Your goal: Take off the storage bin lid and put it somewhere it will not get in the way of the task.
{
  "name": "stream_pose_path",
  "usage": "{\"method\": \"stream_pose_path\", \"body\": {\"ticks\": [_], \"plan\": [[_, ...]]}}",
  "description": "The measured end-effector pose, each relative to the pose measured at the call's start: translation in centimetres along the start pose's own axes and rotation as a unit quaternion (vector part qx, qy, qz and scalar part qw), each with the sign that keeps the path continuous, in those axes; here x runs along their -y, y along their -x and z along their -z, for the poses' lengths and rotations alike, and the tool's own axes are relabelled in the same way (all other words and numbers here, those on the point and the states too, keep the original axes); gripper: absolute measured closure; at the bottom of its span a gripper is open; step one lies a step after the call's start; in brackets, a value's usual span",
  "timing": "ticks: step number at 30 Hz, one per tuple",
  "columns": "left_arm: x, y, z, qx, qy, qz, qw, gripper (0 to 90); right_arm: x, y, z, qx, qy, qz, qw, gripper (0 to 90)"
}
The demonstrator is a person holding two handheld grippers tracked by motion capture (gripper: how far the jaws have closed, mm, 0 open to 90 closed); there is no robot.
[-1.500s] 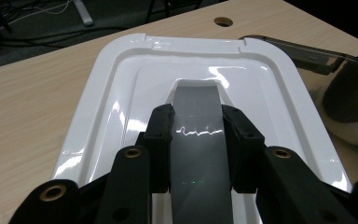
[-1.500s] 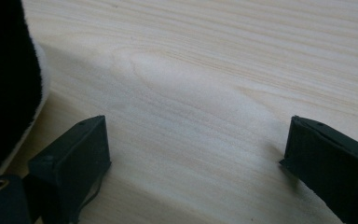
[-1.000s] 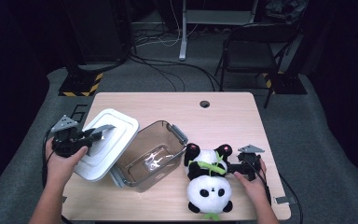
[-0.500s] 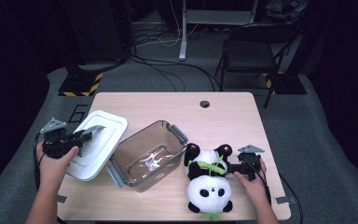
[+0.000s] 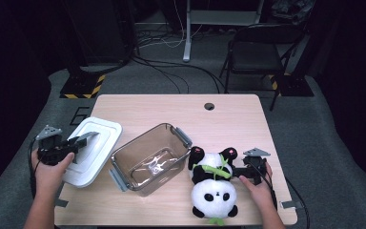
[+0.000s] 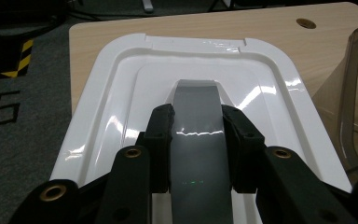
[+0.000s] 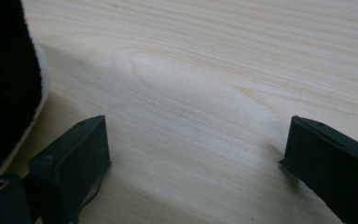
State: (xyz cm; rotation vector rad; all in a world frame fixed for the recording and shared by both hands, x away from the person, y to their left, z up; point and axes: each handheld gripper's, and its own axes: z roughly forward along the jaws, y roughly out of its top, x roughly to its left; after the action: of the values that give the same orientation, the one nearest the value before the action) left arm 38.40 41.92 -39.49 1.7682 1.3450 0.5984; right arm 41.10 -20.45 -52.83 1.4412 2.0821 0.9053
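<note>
Left gripper [image 6: 196, 135]: fingers [image 6: 161, 140] clenched on the grey handle [image 6: 196, 107] of the white lid [image 5: 93, 150], held at the tabletop's [image 5: 228, 114] left edge beside the clear box [image 5: 150, 160]. Right gripper [image 7: 196, 154]: fingers [image 7: 77, 158] spread wide, nothing grasped, panda [image 5: 212, 188] just beside.

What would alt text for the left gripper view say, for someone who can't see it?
Two black jaws of the left gripper clamp the grey handle of a glossy white lid lying on a light wooden table. A clear plastic container stands at the right edge, and dark floor shows at the left.
</note>
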Motion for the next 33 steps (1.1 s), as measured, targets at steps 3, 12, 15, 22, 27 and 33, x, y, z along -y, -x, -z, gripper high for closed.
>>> {"method": "stream_pose_path", "body": {"ticks": [3,12,15,22,27,33], "plan": [[0.5,-0.2,-0.3,-0.003,-0.001,0.004,1.0000,66.2,0.0,0.0,0.0,0.000,0.000,0.000,1.0000,5.9],[2.5,-0.1,-2.6,-0.003,-0.013,0.005,0.9999,66.2,0.0,0.0,0.0,0.002,0.000,-0.001,1.0000,5.9],[3.2,0.2,-3.3,-0.004,-0.015,0.003,0.9999,66.2,0.0,0.0,0.0,0.002,0.000,-0.001,1.0000,5.9],[4.2,0.9,-4.8,-0.011,-0.021,-0.011,0.9997,66.2,0.0,0.0,0.0,0.002,0.000,-0.001,1.0000,5.9],[5.1,0.8,-5.5,-0.008,-0.031,-0.020,0.9993,66.2,0.0,0.0,0.0,0.002,0.000,-0.001,1.0000,5.9],[6.3,0.6,-6.0,-0.016,-0.034,-0.024,0.9990,66.1,0.0,0.0,0.0,0.001,0.000,-0.001,1.0000,5.8]]}}
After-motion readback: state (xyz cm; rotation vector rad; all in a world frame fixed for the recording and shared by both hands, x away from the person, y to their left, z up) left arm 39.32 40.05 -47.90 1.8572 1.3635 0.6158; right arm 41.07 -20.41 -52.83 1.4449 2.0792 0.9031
